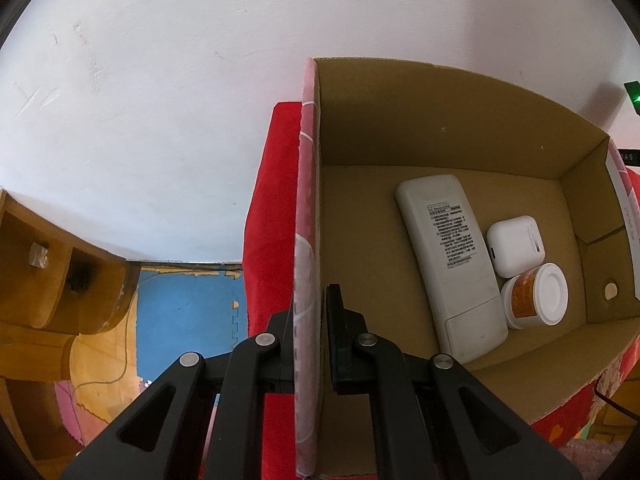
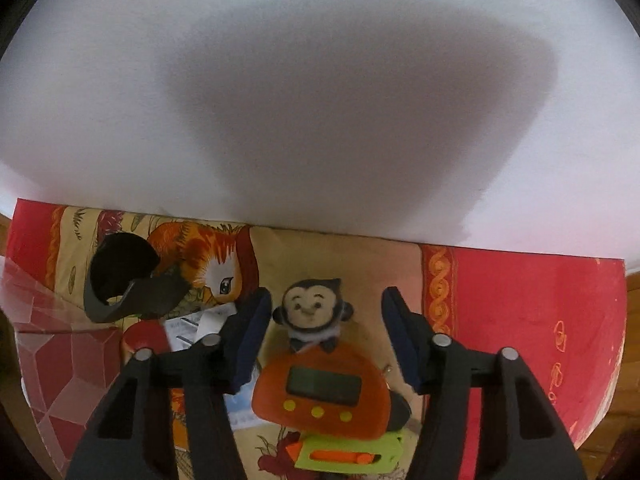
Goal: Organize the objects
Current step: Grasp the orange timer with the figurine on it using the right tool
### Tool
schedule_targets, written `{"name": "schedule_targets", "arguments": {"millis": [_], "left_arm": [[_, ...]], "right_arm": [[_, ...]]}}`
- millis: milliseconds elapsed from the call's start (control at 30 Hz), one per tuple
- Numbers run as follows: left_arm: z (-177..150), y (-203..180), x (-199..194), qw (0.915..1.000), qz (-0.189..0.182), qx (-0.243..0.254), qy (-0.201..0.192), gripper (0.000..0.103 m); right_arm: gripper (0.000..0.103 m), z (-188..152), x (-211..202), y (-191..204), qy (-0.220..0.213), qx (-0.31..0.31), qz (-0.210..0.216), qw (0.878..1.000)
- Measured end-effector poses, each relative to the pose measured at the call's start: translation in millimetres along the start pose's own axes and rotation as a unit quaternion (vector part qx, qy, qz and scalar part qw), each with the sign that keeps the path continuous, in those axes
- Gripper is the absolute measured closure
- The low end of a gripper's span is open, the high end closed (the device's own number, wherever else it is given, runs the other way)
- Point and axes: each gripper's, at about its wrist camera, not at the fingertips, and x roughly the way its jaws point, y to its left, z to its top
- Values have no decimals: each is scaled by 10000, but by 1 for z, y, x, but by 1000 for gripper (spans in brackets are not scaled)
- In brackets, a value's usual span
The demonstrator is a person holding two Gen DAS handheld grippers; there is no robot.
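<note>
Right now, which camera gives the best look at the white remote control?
The left wrist view. The remote control lies back side up in the cardboard box, fully visible beside a white case and small jar. The right wrist view shows none of it.

Box (image 1: 400, 120) floor lies bare left of the remote (image 1: 452, 264); earbud case (image 1: 514, 246) and jar (image 1: 536, 294) crowd its right.

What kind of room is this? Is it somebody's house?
Probably a home, maybe a child's room: blue foam floor mats, a cartoon-print cloth under a monkey toy, and a cardboard box holding a remote.
</note>
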Motion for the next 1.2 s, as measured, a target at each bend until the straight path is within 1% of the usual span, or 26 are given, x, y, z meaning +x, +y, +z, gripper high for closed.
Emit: {"name": "schedule_targets", "arguments": {"millis": [67, 133, 167, 300, 500, 700, 900, 933, 1033, 1200], "left_arm": [[0, -1, 0, 10000, 16, -9, -4, 94], [-1, -1, -1, 10000, 17, -11, -4, 94], [-1, -1, -1, 10000, 17, -10, -5, 94], [-1, -1, -1, 10000, 16, -10, -5, 94], [-1, -1, -1, 10000, -1, -14, -3, 94], [-1, -1, -2, 10000, -8, -8, -4, 94], [0, -1, -1, 10000, -12, 22, 4, 94], [0, -1, -1, 10000, -12, 25, 6, 94], [1, -2, 1, 10000, -12, 42, 5, 94], [1, -3, 1, 10000, -21, 71, -3, 94]], "right_arm": [[50, 0, 7, 1, 86, -89, 43, 9999], [60, -2, 12, 1, 157, -129, 124, 9997], [62, -3, 13, 0, 148, -122, 140, 9997], [63, -9, 9, -4, 76, -62, 186, 9998], [63, -32, -21, -11, -440, 126, 313, 9985], [63, -79, -56, -15, -1182, 466, 468, 9908], [63, -104, -78, -19, -1542, 849, 487, 9832], [63, -97, -73, -15, -1593, 901, 508, 9818], [63, -98, -85, -19, -1760, 1008, 579, 9775], [63, -105, -121, -11, -1987, 862, 666, 9740]]}}
